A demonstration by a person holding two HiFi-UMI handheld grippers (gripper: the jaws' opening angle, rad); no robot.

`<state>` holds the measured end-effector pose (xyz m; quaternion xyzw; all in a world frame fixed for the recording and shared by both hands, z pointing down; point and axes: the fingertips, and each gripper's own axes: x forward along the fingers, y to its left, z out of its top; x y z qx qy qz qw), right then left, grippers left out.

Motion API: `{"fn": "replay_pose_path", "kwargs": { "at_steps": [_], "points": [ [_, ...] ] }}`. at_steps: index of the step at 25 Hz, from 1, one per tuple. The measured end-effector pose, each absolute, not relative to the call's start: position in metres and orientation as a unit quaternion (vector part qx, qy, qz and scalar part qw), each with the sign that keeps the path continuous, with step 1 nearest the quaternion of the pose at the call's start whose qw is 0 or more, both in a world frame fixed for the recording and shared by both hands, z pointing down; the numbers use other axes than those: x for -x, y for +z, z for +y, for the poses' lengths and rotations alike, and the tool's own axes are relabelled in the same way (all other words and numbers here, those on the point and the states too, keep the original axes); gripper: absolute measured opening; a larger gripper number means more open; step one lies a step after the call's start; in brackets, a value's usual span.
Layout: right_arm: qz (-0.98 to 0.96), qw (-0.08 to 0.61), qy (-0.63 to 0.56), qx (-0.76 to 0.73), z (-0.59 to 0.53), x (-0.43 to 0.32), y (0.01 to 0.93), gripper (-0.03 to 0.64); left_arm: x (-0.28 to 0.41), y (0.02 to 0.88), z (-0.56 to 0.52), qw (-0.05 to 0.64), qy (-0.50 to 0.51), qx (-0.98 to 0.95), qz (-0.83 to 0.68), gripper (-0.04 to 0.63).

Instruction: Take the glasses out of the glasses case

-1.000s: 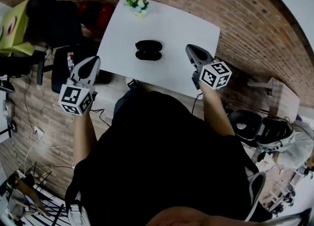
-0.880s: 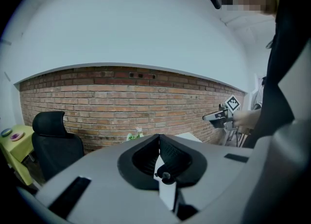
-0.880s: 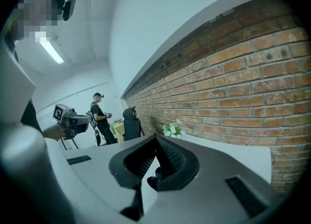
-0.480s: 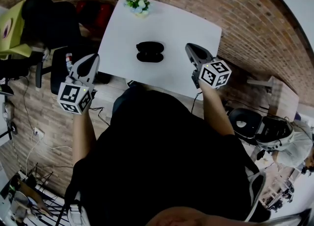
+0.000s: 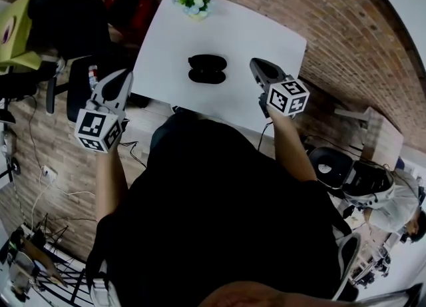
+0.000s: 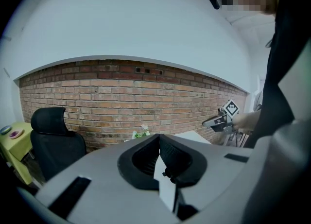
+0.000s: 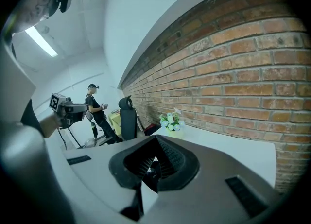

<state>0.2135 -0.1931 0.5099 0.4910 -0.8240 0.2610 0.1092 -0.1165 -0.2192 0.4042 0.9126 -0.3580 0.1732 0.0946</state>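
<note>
1. Left tool [image 5: 124, 76] hangs just off the counter's [image 5: 233, 29] left edge, jaws pressed together, nothing in them.
2. Black glasses case [image 5: 207, 68] lies shut mid-counter, with bare white surface all round it.
3. Right tool [image 5: 257, 66] hovers near the right edge, jaws together, empty, apart from the case.

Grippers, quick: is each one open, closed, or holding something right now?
Grey two-jaw left gripper: closed, jaws together, holding nothing.
Grey two-jaw right gripper: closed, jaws together, holding nothing.
</note>
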Motion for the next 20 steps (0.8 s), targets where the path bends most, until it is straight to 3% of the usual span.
{"fn": "replay_pose_path", "kwargs": {
  "at_steps": [20],
  "points": [
    [-0.817, 0.204, 0.303, -0.447, -0.217, -0.183, 0.611, 0.017, 0.136, 0.425, -0.253, 0.117, 0.187, -0.900, -0.376, 0.009]
  ]
}}
